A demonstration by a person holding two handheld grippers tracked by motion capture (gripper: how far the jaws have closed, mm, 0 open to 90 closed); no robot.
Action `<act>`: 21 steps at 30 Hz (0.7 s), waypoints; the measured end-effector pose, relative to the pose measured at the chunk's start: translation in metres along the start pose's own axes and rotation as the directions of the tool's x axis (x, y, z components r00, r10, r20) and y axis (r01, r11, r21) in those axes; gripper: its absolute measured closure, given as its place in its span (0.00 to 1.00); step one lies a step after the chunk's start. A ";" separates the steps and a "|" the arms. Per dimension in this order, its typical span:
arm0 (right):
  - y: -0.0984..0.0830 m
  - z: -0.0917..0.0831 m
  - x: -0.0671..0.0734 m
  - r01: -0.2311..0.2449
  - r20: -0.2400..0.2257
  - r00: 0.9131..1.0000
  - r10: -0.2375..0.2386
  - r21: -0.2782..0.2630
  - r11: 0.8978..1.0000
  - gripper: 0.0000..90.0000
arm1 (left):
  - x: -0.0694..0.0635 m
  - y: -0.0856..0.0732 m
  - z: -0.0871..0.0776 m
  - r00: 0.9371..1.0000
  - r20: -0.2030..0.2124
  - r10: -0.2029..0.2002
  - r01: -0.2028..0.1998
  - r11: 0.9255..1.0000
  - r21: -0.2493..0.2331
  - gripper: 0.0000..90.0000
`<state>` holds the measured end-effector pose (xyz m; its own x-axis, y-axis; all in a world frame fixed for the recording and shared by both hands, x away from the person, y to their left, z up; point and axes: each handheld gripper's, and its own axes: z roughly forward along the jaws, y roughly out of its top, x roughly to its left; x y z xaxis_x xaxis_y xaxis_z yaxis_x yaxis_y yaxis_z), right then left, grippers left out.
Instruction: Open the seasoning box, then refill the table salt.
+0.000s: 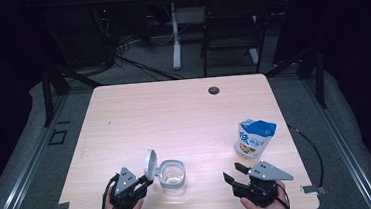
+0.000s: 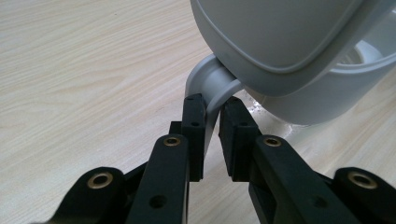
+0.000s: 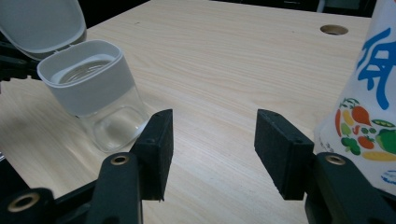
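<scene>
While the left tool (image 2: 212, 109) pinches the grey handle (image 2: 210, 84) of a clear plastic jar (image 1: 172, 177), its two black jaws pressed on either side of that loop, the jar stands upright on the wooden bench (image 1: 174, 115) near the front edge, a little left of the middle. The jar's grey collar is uncovered, and its hinged lid (image 1: 150, 163) stands flipped up on the left side, toward the left tool. In the right gripper view the jar (image 3: 100, 100) shows a see-through lower body, and the raised lid (image 3: 39, 25) leans over its mouth.

The right tool (image 1: 235, 173) hovers low over the bench to the right of the jar, well apart from it, with its jaws spread and only bare wood between them. Just beyond it and slightly to the right stands a blue and white food pouch (image 1: 254, 138), printed with vegetables and large blue characters; in the right gripper view the pouch (image 3: 369, 107) rises just beside the right-hand jaw. A round cable hole (image 1: 214, 90) sits near the far edge of the bench.
</scene>
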<state>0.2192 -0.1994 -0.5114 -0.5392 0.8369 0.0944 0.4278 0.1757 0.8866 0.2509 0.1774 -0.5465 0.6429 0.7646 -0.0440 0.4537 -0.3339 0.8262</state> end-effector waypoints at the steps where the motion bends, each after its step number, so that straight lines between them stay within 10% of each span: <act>1: -0.001 0.000 -0.002 -0.003 0.007 1.000 0.003 0.005 1.000 0.53 | -0.001 0.000 -0.001 1.000 0.004 -0.002 0.002 1.000 0.002 0.90; 21: -0.011 0.000 -0.018 -0.052 0.044 0.998 0.051 0.013 0.999 0.53 | -0.010 0.000 -0.004 0.999 0.032 0.025 -0.025 1.000 0.006 0.87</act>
<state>0.2246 -0.2164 -0.5234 -0.4842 0.8668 0.1195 0.4644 0.1388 0.8747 0.2420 0.1714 -0.5439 0.6734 0.7382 -0.0414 0.4415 -0.3565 0.8234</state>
